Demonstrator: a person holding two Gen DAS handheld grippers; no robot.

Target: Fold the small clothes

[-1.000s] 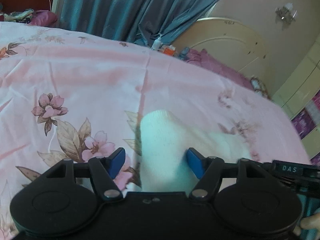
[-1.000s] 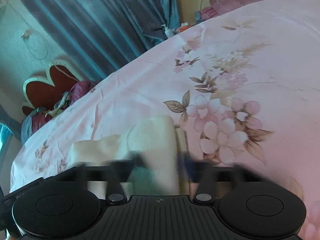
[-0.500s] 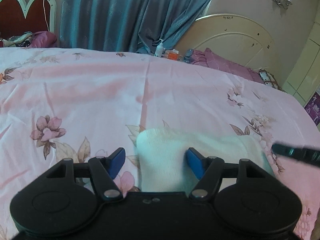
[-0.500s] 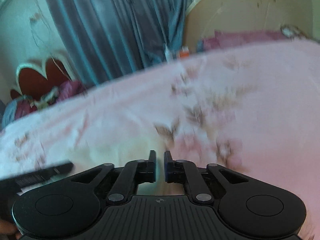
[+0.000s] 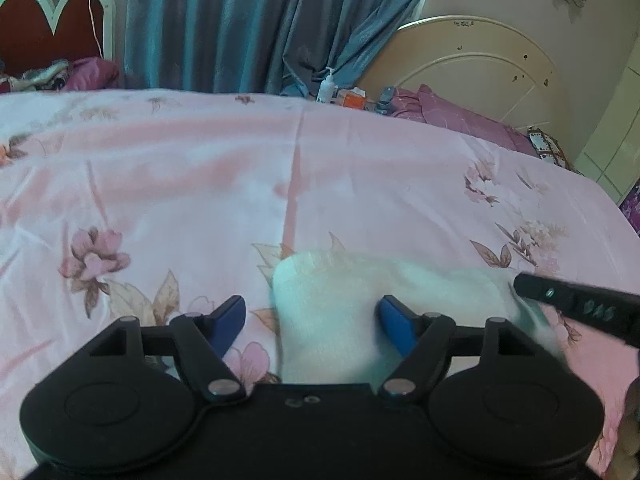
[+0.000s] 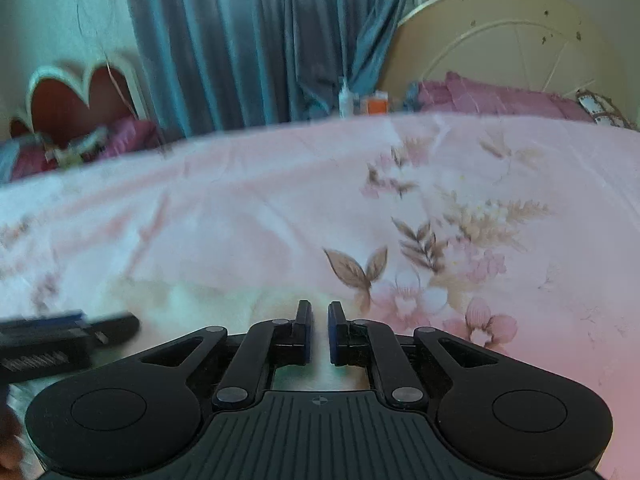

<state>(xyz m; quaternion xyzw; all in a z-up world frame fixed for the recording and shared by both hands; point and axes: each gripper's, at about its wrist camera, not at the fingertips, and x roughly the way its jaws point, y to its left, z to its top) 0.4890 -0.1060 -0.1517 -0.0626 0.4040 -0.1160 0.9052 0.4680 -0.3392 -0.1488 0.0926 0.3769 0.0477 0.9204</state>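
One white sock (image 5: 332, 320) on bed (image 5: 200, 184); our left hand-held gripper (image 5: 312, 320) spread over it, right hand-held gripper (image 6: 319, 332) pressed together, empty. Mid-fold, we judge; next: pinch sock end.

Right claw (image 6: 319, 334) closed, floral bedsheet (image 6: 400, 220)

The right gripper (image 6: 319, 330), a black two-finger tool with blue pads, has closed to a narrow slit with nothing between its jaws, where a second ago it straddled the white knitted sock (image 5: 344, 312). The sock's raised end now lies flatter on the pink floral bedsheet (image 5: 200, 184). The left gripper (image 5: 312, 320) has opened slightly wider over the sock.
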